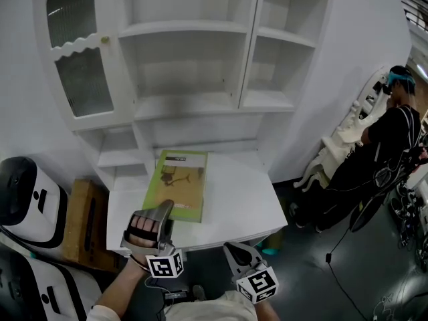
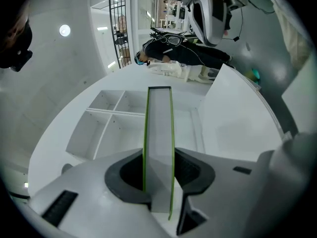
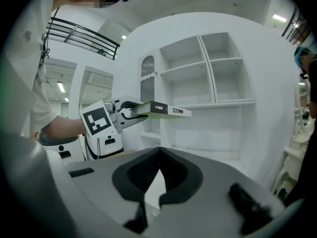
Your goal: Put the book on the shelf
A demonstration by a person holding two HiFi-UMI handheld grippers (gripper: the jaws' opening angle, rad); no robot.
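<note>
- At the far left of the head view, two white and black machines [image 1: 27, 192] stood against the wall, with a brown wooden cabinet [image 1: 83, 219] just beside them and close to the table's left edge.
- Above these, the shelf unit's glazed door [image 1: 80, 79] with its scalloped trim closed off the left bay.
- The left gripper [image 1: 162, 212] was clenched on the near end of the book [image 1: 177, 186]. Its own view showed both pads pressed on the green-edged covers [image 2: 158, 128], one on each side [image 2: 158, 167].
- The book was held level in the air over the white table [image 1: 247, 199], left of the table's middle. Its far edge pointed at the shelf unit [image 1: 184, 27] and stood short of the unit's front edge.
- The right gripper view confirmed this: the book [image 3: 158, 109] projected from the left gripper [image 3: 130, 114] with its spine side-on, at about the height of the lower shelf board.
- The middle and right bays of the shelf unit stood open to the front, their board edges facing us.
- The bare table top lay to the right of the book, up to the table's right edge.
- The right gripper [image 1: 231, 246] hung near the table's front edge, apart from the book. Its jaws were drawn together on nothing [image 3: 158, 155].
- At the far right, a person in dark clothes [image 1: 381, 152] stood on the grey floor, well apart from the table.
</note>
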